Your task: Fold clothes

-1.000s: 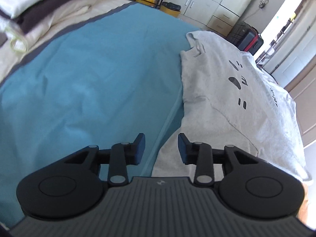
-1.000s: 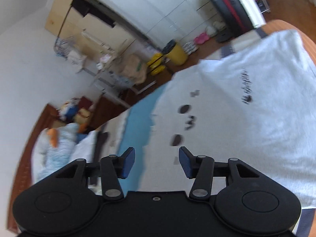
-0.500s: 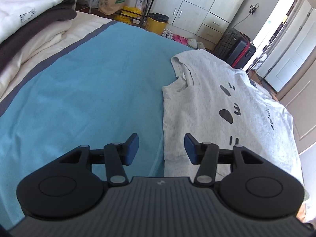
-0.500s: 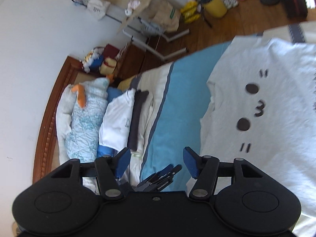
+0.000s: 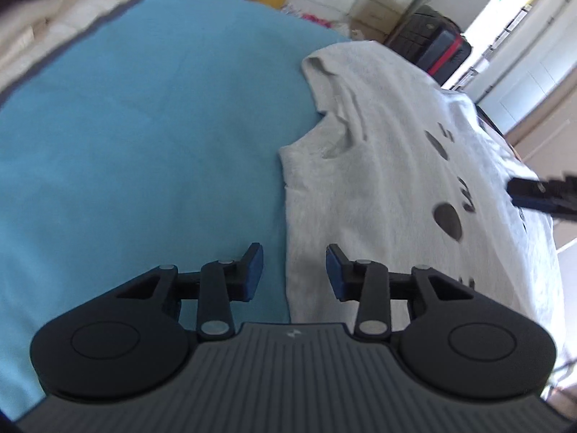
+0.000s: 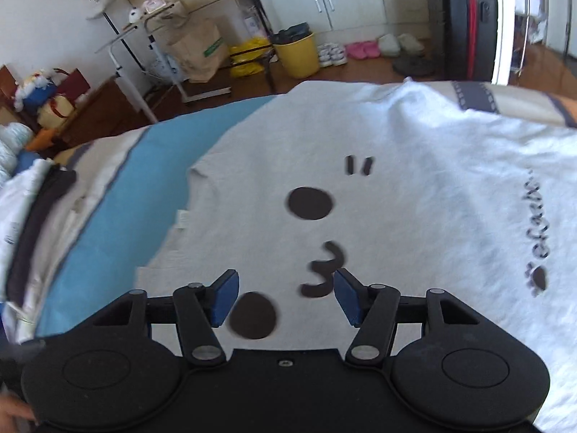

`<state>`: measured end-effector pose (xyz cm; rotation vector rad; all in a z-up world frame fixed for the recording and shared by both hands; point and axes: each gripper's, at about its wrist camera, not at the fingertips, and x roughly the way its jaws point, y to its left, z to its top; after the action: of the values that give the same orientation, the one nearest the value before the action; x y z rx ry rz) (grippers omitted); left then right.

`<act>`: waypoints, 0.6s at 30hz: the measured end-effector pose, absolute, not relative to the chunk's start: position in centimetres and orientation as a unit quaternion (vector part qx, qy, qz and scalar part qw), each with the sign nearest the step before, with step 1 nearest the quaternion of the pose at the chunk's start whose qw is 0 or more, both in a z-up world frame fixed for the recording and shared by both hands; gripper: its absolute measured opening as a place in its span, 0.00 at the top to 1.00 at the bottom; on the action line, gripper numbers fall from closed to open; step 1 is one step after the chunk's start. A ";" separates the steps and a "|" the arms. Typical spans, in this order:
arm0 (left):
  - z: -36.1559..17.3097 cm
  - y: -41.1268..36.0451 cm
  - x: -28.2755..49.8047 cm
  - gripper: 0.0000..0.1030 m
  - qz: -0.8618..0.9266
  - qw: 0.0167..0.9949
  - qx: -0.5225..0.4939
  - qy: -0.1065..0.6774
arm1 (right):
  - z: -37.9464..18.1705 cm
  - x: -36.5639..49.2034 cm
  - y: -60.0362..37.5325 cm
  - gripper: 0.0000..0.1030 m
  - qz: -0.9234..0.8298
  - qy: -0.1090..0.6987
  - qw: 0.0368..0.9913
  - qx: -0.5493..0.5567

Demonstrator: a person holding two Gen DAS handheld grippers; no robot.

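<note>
On the bed's blue sheet (image 5: 126, 126), the left hand-held gripper (image 5: 294, 270) hovers released at the grey T-shirt's (image 5: 378, 187) edge; the T-shirt lies flat, face-print up, under the released right hand-held gripper (image 6: 286, 297).

Both of your views are bright with daylight. In the left wrist view the light enters from the doorway (image 5: 519, 29) at upper right, which is blown out to white. The grey T-shirt (image 5: 378, 166) there shows soft shadows in its neck folds. Motion blur smears the upper left corner and the print. In the right wrist view the shirt print (image 6: 310, 204) is slightly smeared, and glare whitens the window edge (image 6: 505, 21). Fisheye distortion curves both frames' borders, with dark vignetted corners.
</note>
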<state>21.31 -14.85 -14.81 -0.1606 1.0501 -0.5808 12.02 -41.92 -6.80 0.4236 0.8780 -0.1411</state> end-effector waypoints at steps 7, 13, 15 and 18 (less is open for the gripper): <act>-15.8 -17.5 24.9 0.62 -0.283 0.827 -0.073 0.480 | -8.4 15.1 -44.7 0.38 -0.042 0.398 0.881 0.252; -14.6 -18.7 25.2 0.96 -0.270 0.846 -0.012 0.460 | -10.2 16.5 -46.9 0.38 -0.067 0.395 0.876 0.268; -12.5 -18.3 24.6 0.96 -0.236 0.875 0.022 0.422 | -10.5 16.2 -47.9 0.38 -0.080 0.392 0.872 0.281; -10.2 -17.9 23.3 0.96 -0.221 0.897 0.045 0.379 | -10.3 15.7 -49.5 0.38 -0.095 0.381 0.871 0.295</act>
<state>23.33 -17.93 -10.20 0.0941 0.7860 -0.4579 15.65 -49.55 -10.30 0.6164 0.7958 -0.1991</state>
